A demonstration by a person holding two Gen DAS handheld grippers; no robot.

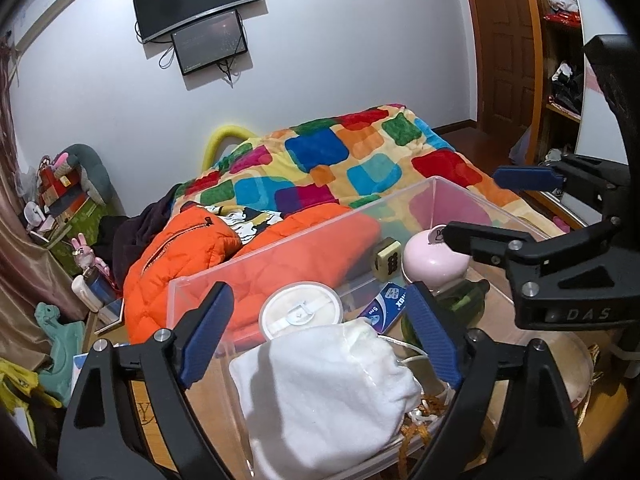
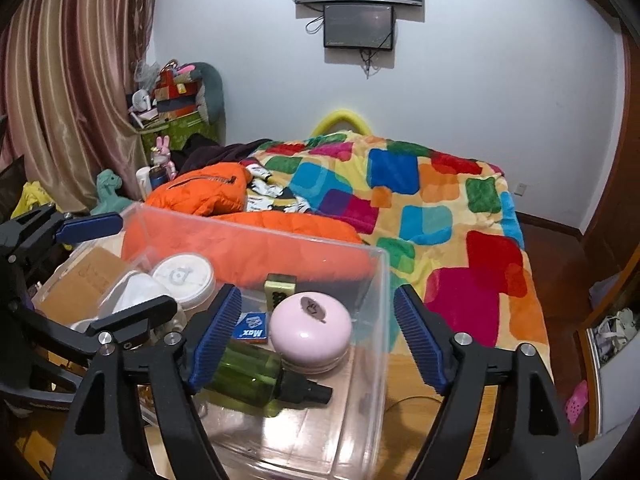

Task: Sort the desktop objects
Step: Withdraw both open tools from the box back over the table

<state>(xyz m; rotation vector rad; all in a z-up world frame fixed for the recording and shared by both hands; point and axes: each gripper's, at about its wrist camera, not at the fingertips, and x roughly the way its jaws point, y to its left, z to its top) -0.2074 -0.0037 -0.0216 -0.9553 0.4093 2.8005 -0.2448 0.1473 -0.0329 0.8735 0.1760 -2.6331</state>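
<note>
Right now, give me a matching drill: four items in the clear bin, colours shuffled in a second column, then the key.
Items in the clear bin:
1. spray bottle
2. round case
3. cloth pouch
4. small Max box

Colours:
A. white
B. blue
C. green
D. pink

Pairs: 1-C, 2-D, 3-A, 4-B

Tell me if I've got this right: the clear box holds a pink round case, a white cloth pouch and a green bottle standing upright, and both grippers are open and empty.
Nearly. The green bottle is not upright; it lies on its side in the clear box, as the right wrist view shows. The pink round case and white cloth pouch are inside, and the left gripper and right gripper are open and empty.
</note>
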